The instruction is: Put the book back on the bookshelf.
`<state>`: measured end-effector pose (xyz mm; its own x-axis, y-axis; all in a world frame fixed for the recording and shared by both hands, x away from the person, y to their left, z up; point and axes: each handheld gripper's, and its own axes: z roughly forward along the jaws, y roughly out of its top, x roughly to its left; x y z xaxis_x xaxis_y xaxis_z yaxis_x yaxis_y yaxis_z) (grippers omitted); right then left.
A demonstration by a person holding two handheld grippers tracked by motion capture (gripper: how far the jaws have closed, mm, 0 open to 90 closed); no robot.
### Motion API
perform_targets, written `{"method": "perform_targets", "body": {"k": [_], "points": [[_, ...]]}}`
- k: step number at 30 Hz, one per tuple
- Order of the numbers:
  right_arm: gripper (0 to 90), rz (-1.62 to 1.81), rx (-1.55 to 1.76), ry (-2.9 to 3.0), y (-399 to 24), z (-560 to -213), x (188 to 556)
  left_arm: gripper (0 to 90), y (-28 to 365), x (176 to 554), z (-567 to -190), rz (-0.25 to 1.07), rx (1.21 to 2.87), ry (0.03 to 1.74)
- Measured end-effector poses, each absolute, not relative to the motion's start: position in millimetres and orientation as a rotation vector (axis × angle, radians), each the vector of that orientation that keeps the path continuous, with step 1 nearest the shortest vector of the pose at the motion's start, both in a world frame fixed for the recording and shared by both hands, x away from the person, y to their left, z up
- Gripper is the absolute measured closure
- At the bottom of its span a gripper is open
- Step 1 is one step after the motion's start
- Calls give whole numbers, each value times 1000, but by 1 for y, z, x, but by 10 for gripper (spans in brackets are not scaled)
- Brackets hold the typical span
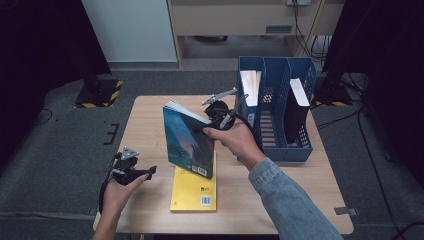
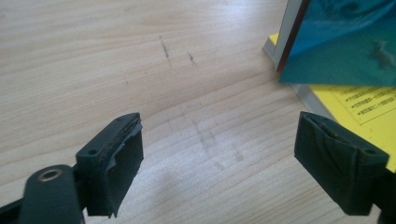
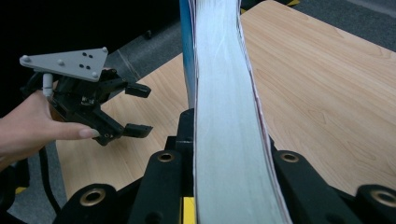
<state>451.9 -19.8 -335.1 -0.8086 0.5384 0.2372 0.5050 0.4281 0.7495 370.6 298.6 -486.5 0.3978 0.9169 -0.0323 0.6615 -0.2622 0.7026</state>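
A teal-covered book (image 1: 187, 142) hangs upright above the table, its lower corner over a yellow book (image 1: 195, 189) that lies flat near the front edge. My right gripper (image 1: 207, 125) is shut on the teal book's upper edge; in the right gripper view its white page block (image 3: 229, 116) runs up between the jaws. My left gripper (image 1: 148, 171) hovers low over the table's front left, open and holding nothing. In the left gripper view its pads (image 2: 116, 154) stand wide apart over bare wood, with the teal book (image 2: 341, 42) and yellow book (image 2: 364, 105) at the right.
A blue file rack (image 1: 300, 150) with three slots stands at the table's back right. Its left slot holds a white-paged book (image 1: 250, 82) and its right slot a dark book (image 1: 296, 112). The wooden table (image 1: 145, 125) is bounded by dark floor on all sides.
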Motion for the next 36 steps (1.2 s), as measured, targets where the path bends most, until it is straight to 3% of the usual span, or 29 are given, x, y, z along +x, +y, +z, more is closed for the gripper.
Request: {"method": "perform_targets", "body": {"k": [8,19,36], "points": [[734,1397,1021,2607,-23,-335,453,57,295,370,-491,478,2052,1325],[733,1429,1018,2571,-39,-325,444,54,304,378,-509,453,2176,1388],[732,1436,1047,2538,-65,-321,431,44,299,380,-520,426,2224,1391]]}}
